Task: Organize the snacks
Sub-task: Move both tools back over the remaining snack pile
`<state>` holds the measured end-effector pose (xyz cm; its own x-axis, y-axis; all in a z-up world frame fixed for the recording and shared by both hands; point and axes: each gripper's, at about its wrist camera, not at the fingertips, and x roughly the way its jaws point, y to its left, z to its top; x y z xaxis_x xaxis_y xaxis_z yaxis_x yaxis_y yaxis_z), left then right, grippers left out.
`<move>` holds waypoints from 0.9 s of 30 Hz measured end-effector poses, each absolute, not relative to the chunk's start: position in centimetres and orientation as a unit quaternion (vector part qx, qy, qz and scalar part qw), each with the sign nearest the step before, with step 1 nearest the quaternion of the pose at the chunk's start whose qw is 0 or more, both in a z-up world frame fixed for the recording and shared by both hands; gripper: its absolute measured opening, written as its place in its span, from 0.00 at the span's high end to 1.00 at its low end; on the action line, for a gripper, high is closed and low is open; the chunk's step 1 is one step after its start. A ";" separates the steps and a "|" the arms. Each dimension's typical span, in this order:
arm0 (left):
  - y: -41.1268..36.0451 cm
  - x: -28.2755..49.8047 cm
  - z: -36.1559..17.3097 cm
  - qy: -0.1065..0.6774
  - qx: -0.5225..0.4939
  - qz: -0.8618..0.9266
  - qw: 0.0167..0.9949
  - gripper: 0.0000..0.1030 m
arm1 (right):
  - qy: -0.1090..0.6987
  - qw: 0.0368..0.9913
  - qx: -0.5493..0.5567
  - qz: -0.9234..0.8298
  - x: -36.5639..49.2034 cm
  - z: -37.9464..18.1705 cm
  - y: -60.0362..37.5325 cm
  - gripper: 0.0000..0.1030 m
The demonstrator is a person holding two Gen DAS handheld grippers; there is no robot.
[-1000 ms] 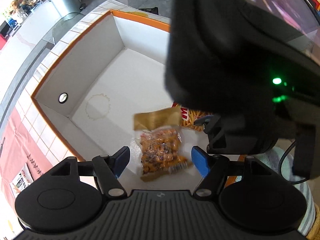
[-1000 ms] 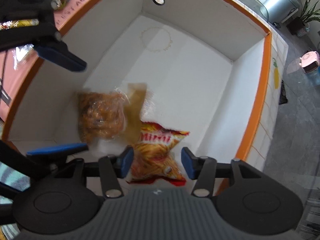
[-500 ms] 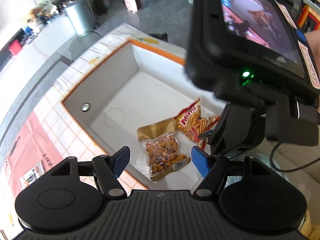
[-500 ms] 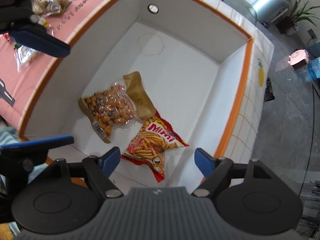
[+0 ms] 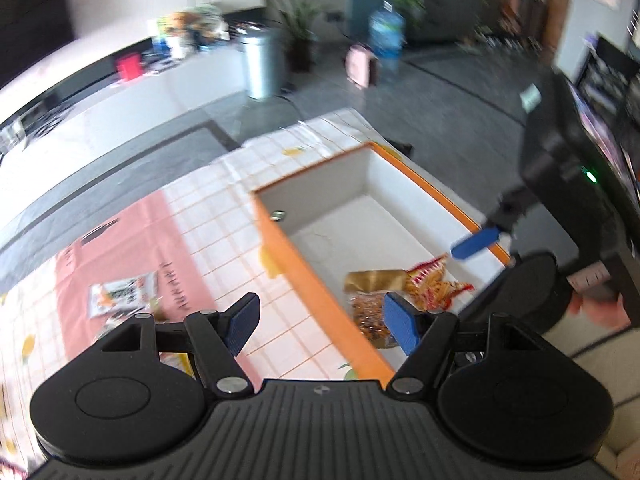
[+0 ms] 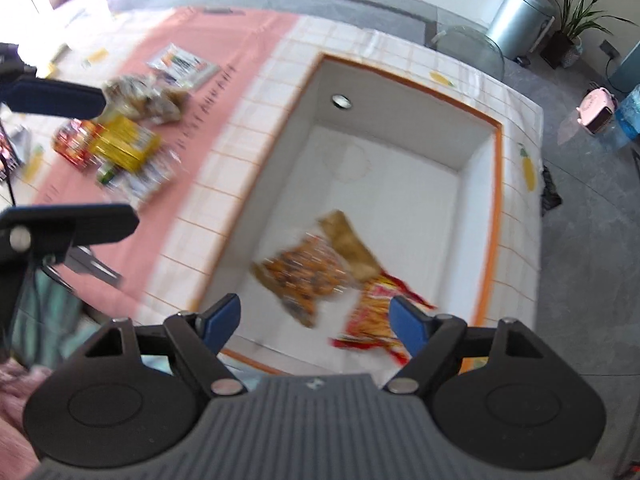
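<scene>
Lifting away, both claws [image 5: 322,326] [image 6: 316,322] have risen, empty, above the box [image 6: 496,184].

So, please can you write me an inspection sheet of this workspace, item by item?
Surface: table under a pink and white checked cloth.
Job's things: white box with orange rim holds a nut packet and a red snack bag, overlapping near one corner.
Clutter: loose snack pile and a flat printed packet lie on the cloth outside the box.
Grippers: left gripper open, empty, above the box edge; right gripper open, empty, above the box.
Cables: nothing seen.
Surroundings: metal bin, potted plant, grey floor; the views are blurred.
</scene>
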<state>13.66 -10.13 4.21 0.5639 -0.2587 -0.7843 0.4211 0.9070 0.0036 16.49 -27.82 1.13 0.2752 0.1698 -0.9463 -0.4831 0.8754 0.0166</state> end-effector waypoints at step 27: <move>7.0 6.7 1.0 0.414 -0.040 0.004 0.909 0.20 | 0.366 0.919 -0.048 0.140 5.0 -0.3 -13.8 0.13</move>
